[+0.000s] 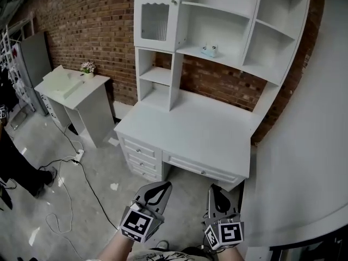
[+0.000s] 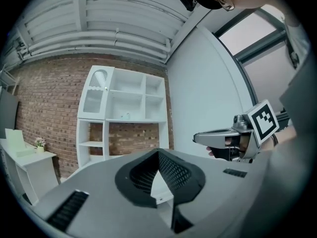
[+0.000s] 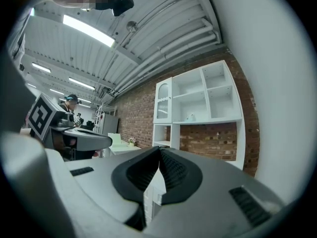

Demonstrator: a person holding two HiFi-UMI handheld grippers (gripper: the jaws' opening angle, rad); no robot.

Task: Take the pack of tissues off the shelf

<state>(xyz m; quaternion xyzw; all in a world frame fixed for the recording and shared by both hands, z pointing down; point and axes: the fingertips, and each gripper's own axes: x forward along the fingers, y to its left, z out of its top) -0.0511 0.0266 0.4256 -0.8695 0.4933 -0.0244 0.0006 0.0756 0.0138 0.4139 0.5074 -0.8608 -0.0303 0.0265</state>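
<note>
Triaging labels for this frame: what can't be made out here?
- The pack of tissues: too small in every view to read print or shape.
- Cabinet behind the ribbed glass door, head view: contents blurred by the glass.
- The desk drawers, head view: closed, contents hidden.

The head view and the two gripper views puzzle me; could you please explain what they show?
No robot here: a person holds a two-jaw tool in each hand. The head view looks down from the person's head at the left tool and right tool, both shut and empty. The other two pictures come from cameras riding on each tool, looking along its jaws. Ahead stands a white desk, its top bare; above it the pack of tissues sits on a shelf, untouched.
</note>
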